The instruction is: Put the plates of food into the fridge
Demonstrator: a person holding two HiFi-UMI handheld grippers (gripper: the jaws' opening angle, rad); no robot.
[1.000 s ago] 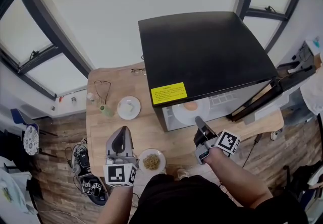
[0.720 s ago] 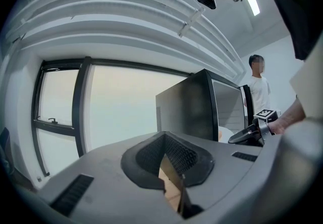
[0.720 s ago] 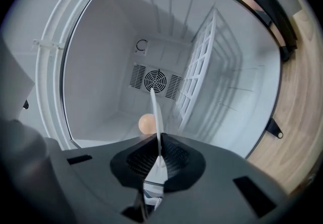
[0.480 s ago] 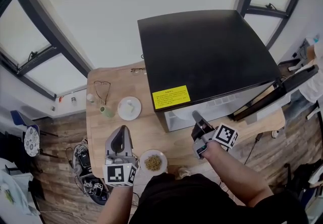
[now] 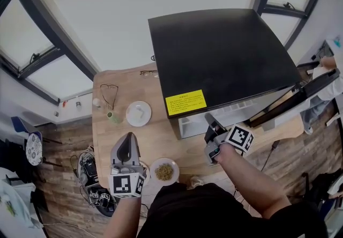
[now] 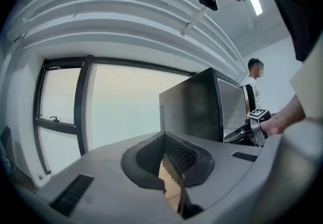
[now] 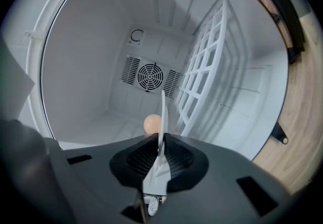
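1. The black box-shaped fridge [image 5: 225, 54] stands on the pale wooden desk [image 5: 161, 143]. Its door [image 5: 292, 97] is swung open to our right. Its white inner wall [image 7: 91, 92] fills the right gripper view, so we judge one delivery to be under way.
2. We put the task at about a third along at best. One thin white plate [image 7: 162, 112], seen edge-on, carries a round orange piece of food [image 7: 151, 123]. It sits within the fridge mouth, beside the white wire rack [image 7: 202, 66]. We cannot tell whether it rests on the fridge floor.
3. Two plates are left on the desk. A white plate of pale food [image 5: 138, 113] lies left of the fridge's front corner. A white plate of brown crumbly food [image 5: 164, 171] lies at the near edge, just beside our left claw [image 5: 127, 143].
4. Our right forearm [image 5: 252, 178] reaches forward to the opening. The right claw [image 5: 210, 121] points in, tipped slightly down, clamped on the thin white plate's rim.
5. Our left claw hovers level over the desk, well apart from the fridge. Its jaws are together with nothing between them.
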